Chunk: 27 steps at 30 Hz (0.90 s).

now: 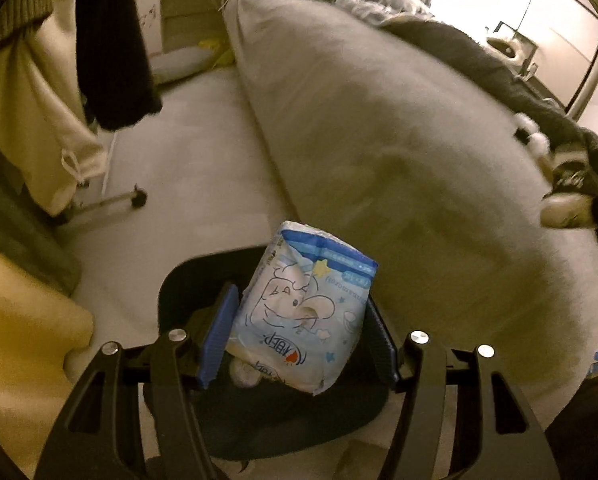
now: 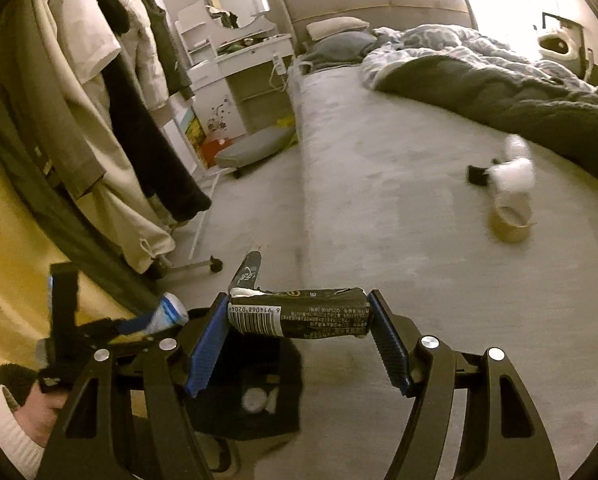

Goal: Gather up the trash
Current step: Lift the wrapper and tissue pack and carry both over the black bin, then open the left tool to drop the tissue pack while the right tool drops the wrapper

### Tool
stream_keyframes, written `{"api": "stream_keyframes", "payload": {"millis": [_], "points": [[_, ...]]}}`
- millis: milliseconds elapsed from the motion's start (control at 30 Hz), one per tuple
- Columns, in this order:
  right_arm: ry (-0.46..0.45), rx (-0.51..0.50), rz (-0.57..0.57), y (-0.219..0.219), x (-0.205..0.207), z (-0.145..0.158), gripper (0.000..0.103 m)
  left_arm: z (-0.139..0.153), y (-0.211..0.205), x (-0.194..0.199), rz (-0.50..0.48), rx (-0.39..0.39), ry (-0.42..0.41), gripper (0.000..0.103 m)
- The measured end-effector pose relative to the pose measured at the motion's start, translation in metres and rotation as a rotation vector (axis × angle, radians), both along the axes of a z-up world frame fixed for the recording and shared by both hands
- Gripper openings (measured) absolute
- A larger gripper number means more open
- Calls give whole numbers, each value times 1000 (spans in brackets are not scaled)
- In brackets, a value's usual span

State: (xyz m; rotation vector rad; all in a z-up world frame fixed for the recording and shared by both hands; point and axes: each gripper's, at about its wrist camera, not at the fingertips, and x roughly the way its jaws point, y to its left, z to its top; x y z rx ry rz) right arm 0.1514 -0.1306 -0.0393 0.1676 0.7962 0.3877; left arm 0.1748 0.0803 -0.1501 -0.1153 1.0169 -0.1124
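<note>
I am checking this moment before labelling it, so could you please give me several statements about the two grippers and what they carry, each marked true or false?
1. The left gripper holds a light blue cartoon-printed packet between its jaws. True.
2. The right gripper is empty. False: its jaws are closed on a crushed black carton with a barcode.
3. A dark bin sits on the floor below the left gripper. True.
4. The cartoon-printed packet already lies inside the bin. False: it is held above it.
5. A small round container rests on the bed. True.
</note>
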Motion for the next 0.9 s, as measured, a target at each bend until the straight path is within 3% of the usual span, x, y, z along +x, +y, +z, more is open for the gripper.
{"api": "stream_keyframes", "payload": {"millis": [367, 800, 900], "points": [[42, 3, 101, 64, 14, -19, 70, -45, 23, -1, 14, -2, 112, 64], [104, 0, 158, 108, 31, -42, 70, -90, 36, -1, 2, -6, 248, 64], [124, -5, 167, 118, 35, -49, 70, -93, 41, 3, -2, -34, 261, 71]]}}
